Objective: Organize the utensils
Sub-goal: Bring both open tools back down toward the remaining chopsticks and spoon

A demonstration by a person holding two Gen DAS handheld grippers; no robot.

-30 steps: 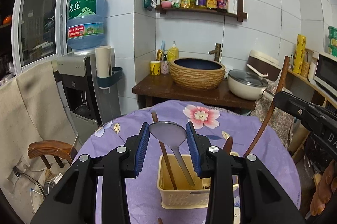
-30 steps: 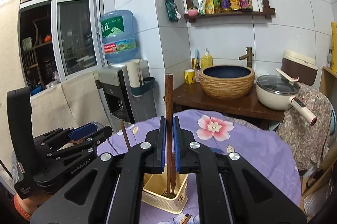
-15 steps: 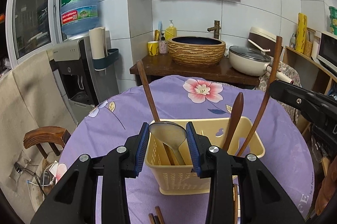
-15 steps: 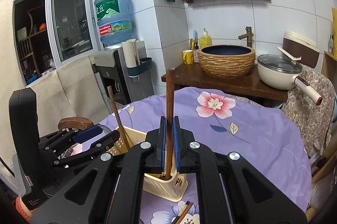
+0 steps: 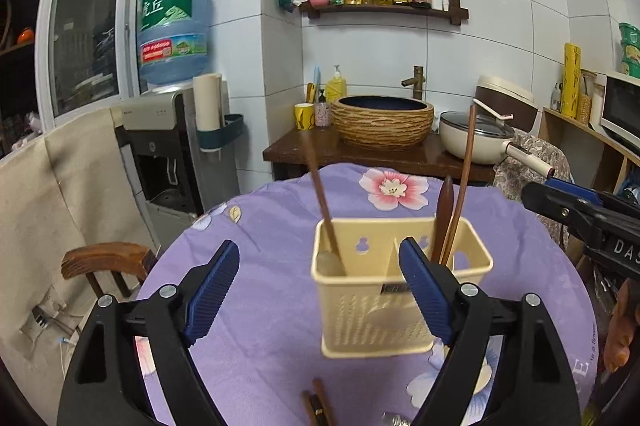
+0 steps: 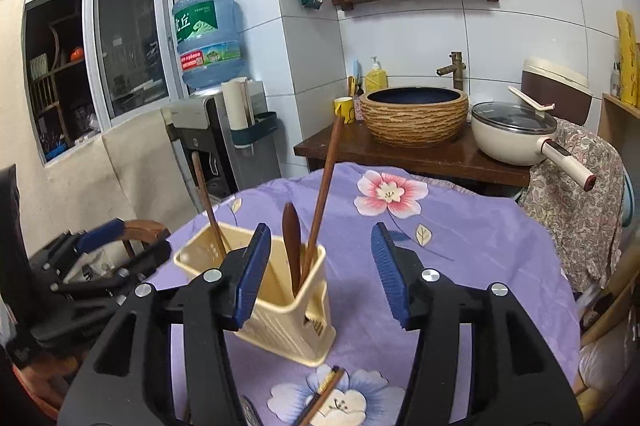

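Utensils now stand dropped in the yellow caddy (image 5: 400, 290) at twelve o'clock, since I've just been opening both the left gripper (image 5: 319, 292) and right gripper (image 6: 320, 276), now wide and empty; chopsticks (image 6: 322, 392) at six remain.

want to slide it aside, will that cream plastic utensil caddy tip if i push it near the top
Probably yes. The cream plastic utensil caddy looks thin, perforated and light, standing taller than its base on soft purple floral tablecloth. The long wooden handles lean well above its rim, raising the weight. Pushing low seems safer.
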